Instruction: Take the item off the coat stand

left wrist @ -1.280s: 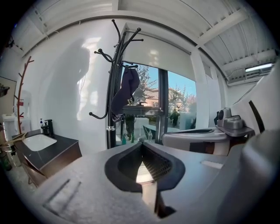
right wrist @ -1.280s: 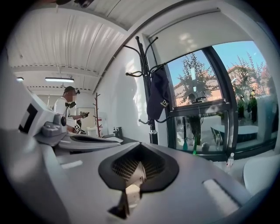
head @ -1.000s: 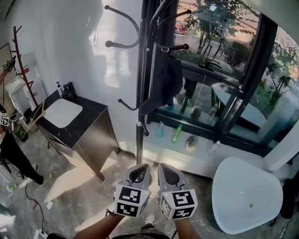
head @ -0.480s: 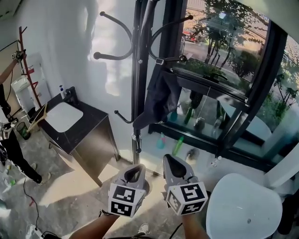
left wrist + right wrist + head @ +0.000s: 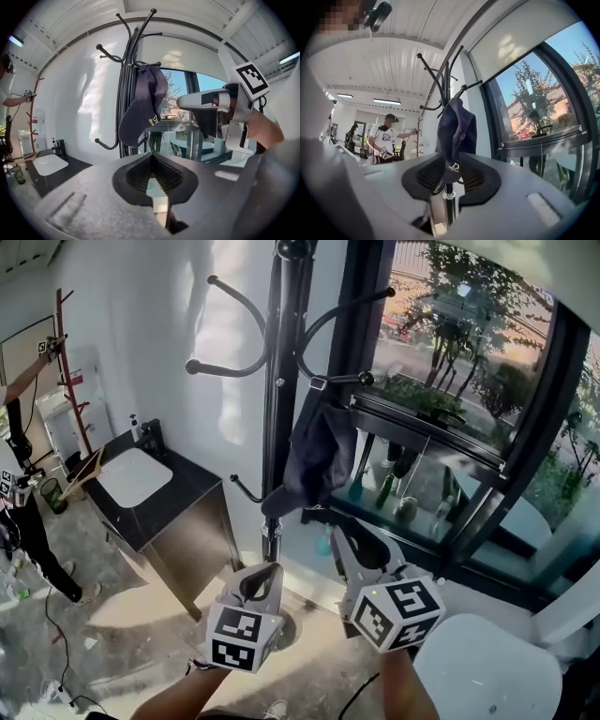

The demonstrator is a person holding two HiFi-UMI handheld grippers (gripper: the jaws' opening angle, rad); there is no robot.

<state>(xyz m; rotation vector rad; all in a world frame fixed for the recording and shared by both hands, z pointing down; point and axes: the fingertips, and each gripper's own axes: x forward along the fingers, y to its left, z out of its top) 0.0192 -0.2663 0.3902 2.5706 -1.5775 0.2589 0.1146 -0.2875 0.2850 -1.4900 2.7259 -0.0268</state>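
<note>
A dark navy cap [image 5: 314,451] hangs from a hook on the right side of the black coat stand [image 5: 273,427]. My right gripper [image 5: 339,527] is raised just below the cap and points up at it. Its jaws are opening, with nothing between them. In the right gripper view the cap [image 5: 457,131] hangs straight ahead beyond the jaws, apart from them. My left gripper [image 5: 265,570] stays lower, near the stand's pole, shut and empty. From the left gripper view the cap [image 5: 140,110] shows ahead, with the right gripper [image 5: 183,101] to its right.
A black cabinet with a white basin [image 5: 141,479] stands left of the stand. A white round seat [image 5: 487,671] is at the lower right. Dark window frames [image 5: 525,456] run behind the stand. A person [image 5: 19,512] and a red stand [image 5: 75,381] are at the far left.
My right gripper has risen and moved forward toward the cap, and its jaws have parted. The left gripper has stayed low and shut. The head view has tilted up a little.
</note>
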